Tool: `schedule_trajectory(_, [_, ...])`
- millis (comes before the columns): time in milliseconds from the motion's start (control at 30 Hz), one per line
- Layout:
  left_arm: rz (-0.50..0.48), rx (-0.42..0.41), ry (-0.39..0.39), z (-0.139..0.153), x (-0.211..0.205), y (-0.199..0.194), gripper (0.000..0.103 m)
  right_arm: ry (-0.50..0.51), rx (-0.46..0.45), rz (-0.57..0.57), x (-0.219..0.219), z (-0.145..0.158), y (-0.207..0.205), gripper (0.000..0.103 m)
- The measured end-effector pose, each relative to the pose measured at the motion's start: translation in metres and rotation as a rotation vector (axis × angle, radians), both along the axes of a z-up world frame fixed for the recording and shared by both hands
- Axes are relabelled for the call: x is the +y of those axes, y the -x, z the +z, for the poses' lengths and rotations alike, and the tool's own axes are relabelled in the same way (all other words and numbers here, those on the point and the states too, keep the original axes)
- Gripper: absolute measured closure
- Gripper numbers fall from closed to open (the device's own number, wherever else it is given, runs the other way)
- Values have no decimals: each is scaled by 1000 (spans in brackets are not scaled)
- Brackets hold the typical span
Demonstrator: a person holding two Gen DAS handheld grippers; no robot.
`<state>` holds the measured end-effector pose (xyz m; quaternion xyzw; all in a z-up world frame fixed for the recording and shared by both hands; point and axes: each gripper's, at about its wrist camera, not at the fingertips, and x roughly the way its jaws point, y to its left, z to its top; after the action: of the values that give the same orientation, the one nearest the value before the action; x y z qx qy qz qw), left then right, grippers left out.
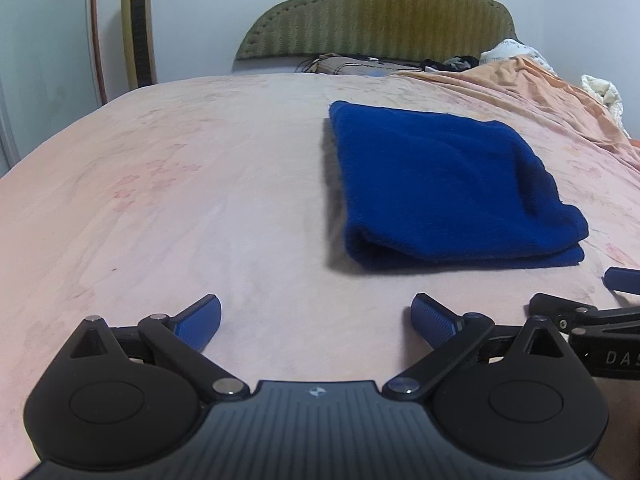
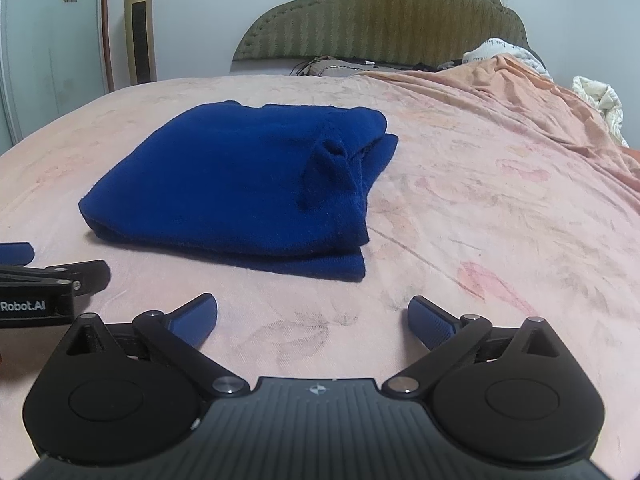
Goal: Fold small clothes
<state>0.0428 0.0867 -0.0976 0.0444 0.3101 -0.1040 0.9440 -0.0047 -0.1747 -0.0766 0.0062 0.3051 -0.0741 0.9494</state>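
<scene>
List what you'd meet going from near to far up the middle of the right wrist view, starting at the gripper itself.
Right gripper, jaws open with nothing between them → bare pink bedsheet → folded blue garment → more pink sheet → pillow at the head of the bed → olive padded headboard → white wall.

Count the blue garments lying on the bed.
1. A folded blue garment lies on the pink bedsheet, just ahead of both open tongs. Dark items near the headboard are too unclear to count.
</scene>
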Motion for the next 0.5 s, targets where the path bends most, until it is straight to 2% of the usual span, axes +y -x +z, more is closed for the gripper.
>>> schedule_trajectory(500, [12, -1, -3, -1, 2, 1, 0, 7, 2, -7, 2, -3, 0, 0])
